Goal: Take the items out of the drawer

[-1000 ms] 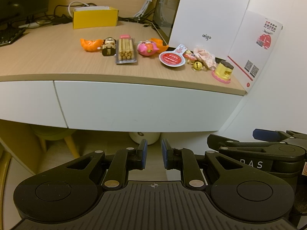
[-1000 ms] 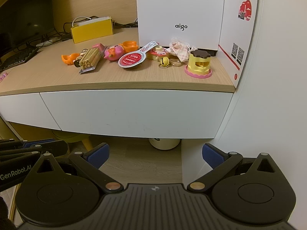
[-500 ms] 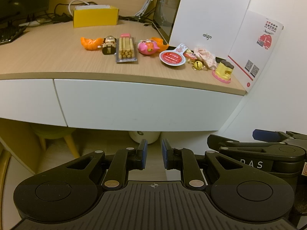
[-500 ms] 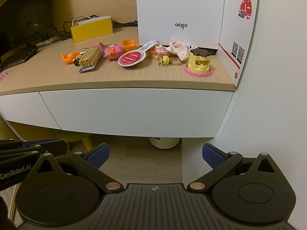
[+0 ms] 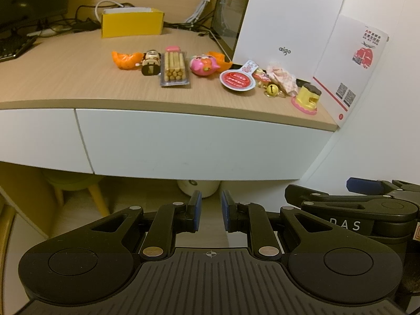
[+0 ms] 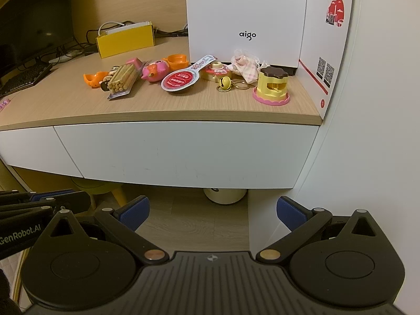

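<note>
A white drawer front (image 5: 197, 144) (image 6: 183, 152) under the wooden desk top stands shut. Along the desk lie small items: an orange toy (image 5: 126, 59), a pack of sticks (image 5: 174, 69) (image 6: 123, 78), a pink toy (image 5: 202, 64), a red-and-white spoon (image 6: 181, 80), a gold bell (image 6: 225, 83) and a yellow cake-shaped toy (image 6: 273, 86). My left gripper (image 5: 211, 215) hangs below and in front of the drawer, its jaws a narrow gap apart with nothing between them. My right gripper (image 6: 212, 210) is beside it, wide open and empty.
A white "aigo" box (image 6: 246, 18) and a yellow box (image 5: 131, 25) stand at the back of the desk, with cables, a monitor and a keyboard (image 6: 21, 78) at the left. A white wall closes the right side. Under the desk are a yellow stool (image 5: 73, 186) and a cream pot (image 6: 225, 195).
</note>
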`<state>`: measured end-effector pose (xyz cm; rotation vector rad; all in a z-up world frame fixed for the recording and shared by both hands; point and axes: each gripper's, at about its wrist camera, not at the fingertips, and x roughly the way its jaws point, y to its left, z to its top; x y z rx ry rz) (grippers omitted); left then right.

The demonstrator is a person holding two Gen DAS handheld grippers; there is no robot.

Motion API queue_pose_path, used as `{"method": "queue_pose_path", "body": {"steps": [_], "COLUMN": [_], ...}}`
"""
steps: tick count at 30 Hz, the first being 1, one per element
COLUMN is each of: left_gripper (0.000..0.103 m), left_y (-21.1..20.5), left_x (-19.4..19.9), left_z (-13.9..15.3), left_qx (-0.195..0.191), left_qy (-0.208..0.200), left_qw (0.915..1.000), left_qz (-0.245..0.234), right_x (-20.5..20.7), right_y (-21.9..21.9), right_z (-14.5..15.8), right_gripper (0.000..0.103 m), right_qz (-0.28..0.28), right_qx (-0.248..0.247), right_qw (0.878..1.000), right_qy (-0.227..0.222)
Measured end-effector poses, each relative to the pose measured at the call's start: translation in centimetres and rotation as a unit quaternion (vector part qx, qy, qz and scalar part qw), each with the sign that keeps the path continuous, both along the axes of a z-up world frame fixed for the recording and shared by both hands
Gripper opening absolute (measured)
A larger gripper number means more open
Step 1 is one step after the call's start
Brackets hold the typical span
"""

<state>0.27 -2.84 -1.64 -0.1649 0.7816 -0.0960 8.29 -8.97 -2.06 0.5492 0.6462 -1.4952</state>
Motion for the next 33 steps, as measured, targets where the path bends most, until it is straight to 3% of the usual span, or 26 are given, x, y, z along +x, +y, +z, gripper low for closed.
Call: {"method": "queue_pose_path", "body": {"steps": [33], "left_gripper": [0.018], "left_y": [-0.25], "left_x": [-0.09], "left_z": [-0.22], "left_qx": [0.000], "left_qy": [0.005], "left_qw": [1.0000], "left_qz": [0.006], "right_x": [-0.06], "right_y": [0.01], "right_z": [-0.12], "right_gripper": [0.103], "right_qz": [-0.003], "right_qx": [0.003], "right_qw": [1.000], "right_qy": [0.000]}}
